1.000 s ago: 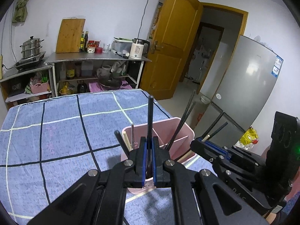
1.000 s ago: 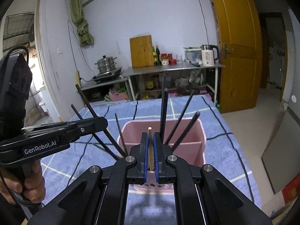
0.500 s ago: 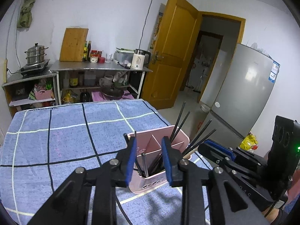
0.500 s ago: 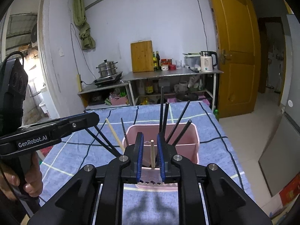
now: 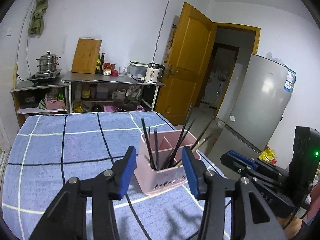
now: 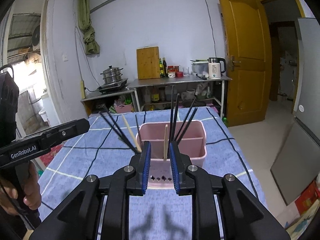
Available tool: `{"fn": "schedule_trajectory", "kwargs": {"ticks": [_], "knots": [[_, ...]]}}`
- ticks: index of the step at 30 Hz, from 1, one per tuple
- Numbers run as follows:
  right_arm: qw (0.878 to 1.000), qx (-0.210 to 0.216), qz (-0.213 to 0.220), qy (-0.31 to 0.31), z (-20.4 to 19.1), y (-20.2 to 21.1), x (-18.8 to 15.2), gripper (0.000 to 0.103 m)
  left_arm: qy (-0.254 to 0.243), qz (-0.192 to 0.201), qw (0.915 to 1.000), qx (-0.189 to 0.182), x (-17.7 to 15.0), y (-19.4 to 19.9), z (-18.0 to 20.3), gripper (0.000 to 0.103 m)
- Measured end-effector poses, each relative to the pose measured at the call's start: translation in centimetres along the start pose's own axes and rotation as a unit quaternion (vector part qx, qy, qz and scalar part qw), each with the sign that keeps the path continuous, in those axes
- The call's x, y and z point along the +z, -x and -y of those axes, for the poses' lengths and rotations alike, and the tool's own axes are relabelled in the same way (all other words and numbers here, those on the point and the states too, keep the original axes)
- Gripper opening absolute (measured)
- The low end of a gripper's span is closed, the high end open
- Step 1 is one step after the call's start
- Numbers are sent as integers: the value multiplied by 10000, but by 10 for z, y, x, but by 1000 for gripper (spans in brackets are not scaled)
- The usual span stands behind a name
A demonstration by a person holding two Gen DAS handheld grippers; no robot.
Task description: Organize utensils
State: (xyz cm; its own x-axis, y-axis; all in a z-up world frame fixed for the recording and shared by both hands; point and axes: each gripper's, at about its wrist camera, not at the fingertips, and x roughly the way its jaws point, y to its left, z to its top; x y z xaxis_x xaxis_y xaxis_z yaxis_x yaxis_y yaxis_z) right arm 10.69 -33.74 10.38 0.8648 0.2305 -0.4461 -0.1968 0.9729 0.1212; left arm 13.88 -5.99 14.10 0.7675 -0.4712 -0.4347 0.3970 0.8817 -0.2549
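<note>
Blue checked table (image 5: 60,150) below both grippers, carrying everything that follows. Pink holder (image 5: 168,172) standing upright on it, dead ahead of the left gripper (image 5: 158,172) and just beyond its fingertips; in the right wrist view, likewise dead ahead of the right gripper (image 6: 160,166), with the near wall partly behind the blue pads (image 6: 145,168). Divided inside by partitions; exact compartment count hard to tell from either view.

Black chopsticks (image 5: 149,144) standing in the holder, long axes near upright and fanning outward, some leaning toward the left gripper's side, others toward the right. One wooden chopstick (image 6: 165,142) upright, in line with the gap of the right gripper but beyond it, not between the pads.

Left gripper: jaws opening, moderately wide, nothing between them. Right gripper: jaws opening, narrower gap, empty. Both pointing forward and angled slightly down at the holder, side by side, neither clearly nearer. Left handle (image 6: 26,146) visible beside the right gripper, gripped by a hand (image 6: 28,188).

No loose utensils visible on the table; task probably near its end.
</note>
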Motion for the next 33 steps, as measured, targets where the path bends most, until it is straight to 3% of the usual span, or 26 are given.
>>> {"fn": "schedule_trajectory", "kwargs": {"ticks": [16,22,33], "knots": [[9999,-33,101,116,-20,25,-52,23,-189,71,9994,267,-75,25,2,55],[9998,-70,116,109,-19,31,-70,30,-203,115,9987,461,-93,31,3,55],[9997,-94,155,160,-26,38,-89,30,-297,176,9970,696,-110,44,9,60]]}}
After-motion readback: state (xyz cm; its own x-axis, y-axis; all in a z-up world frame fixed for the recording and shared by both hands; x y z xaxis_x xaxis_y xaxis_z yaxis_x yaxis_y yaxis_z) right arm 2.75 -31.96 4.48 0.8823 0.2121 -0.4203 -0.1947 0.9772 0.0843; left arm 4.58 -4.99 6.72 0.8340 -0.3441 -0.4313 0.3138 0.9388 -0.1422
